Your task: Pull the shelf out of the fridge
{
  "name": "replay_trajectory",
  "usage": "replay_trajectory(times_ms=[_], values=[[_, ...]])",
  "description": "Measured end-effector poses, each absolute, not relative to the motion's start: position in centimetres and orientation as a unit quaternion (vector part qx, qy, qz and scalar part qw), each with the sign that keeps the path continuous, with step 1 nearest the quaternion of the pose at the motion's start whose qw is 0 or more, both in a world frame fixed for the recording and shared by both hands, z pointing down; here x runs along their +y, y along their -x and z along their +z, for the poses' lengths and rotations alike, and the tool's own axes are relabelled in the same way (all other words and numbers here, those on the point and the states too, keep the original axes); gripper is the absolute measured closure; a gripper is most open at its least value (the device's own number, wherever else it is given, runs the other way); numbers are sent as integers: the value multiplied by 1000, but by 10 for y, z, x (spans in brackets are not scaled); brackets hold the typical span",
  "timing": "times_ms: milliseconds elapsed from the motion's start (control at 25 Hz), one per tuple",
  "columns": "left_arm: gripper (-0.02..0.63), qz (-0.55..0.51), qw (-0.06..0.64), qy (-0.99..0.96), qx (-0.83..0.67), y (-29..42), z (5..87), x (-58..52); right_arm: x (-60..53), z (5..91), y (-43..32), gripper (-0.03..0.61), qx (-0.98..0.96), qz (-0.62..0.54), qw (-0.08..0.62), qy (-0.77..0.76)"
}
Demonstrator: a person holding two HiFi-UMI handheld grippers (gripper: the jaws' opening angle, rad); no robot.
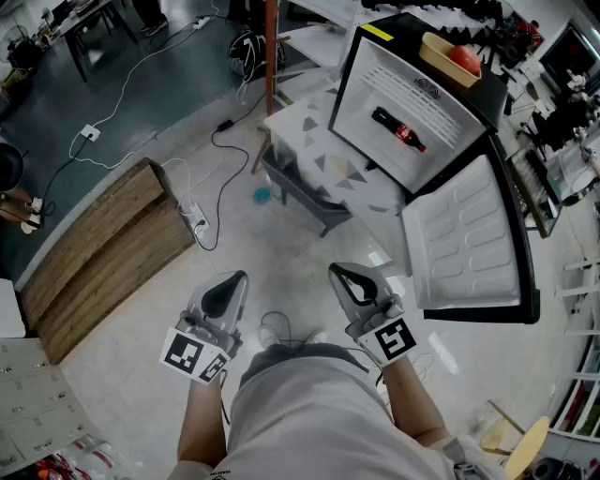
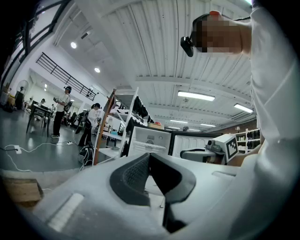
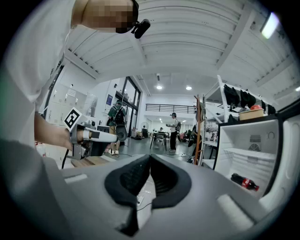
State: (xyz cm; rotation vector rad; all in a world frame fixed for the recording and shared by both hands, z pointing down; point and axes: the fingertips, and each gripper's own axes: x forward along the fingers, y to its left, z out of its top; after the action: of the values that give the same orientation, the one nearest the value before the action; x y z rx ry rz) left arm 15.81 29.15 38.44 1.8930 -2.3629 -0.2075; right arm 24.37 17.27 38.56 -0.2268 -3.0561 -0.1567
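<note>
Left gripper [image 1: 231, 281] and right gripper [image 1: 341, 274] both show jaws pressed together, empty. The shelf [image 3: 241, 153], seemingly above the bottle [image 1: 399, 130], sits in the open fridge [image 1: 412, 26], well apart ahead-right and nearer the right gripper.

The fridge [image 1: 412, 103] stands ahead to the right, its door [image 1: 464, 234] swung open on its right side. Inside, a bottle [image 1: 398, 129] lies on its side below the shelf [image 3: 241, 152]. A basket [image 1: 448, 58] sits on top of the fridge. A table [image 1: 309, 127] stands just left of the fridge. A wooden platform [image 1: 103, 244] lies far left, with a power strip [image 1: 197, 223] on the floor beside it. The left tongs [image 1: 230, 286] and right tongs [image 1: 345, 279] are side by side, well short of the fridge.
</note>
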Motion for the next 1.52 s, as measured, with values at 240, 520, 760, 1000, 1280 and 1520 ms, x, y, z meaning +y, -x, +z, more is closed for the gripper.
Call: replay_trajectory(times_ms=[240,520,760,1000,1280,1520], values=[[607,-74,48,-614,-784,-142,386,331,214,387,-218,575,-993,-53,41,96],[607,-86,52,-599,-794,-117,397,382,239,397,-197,575,-993,-58,48,95],[607,-87,57,-566,-818,-91,411,409,252,406,-171,575,-990,-57,51,115],[607,-84,60,-551,-828,-62,420,404,238,417,-134,575,-989,-53,48,127],[607,-66,62,-552,-829,-1,417,353,196,417,-63,575,-987,-49,48,148],[607,-67,73,-547,-831,55,417,295,144,414,-4,575,-986,-42,41,157]])
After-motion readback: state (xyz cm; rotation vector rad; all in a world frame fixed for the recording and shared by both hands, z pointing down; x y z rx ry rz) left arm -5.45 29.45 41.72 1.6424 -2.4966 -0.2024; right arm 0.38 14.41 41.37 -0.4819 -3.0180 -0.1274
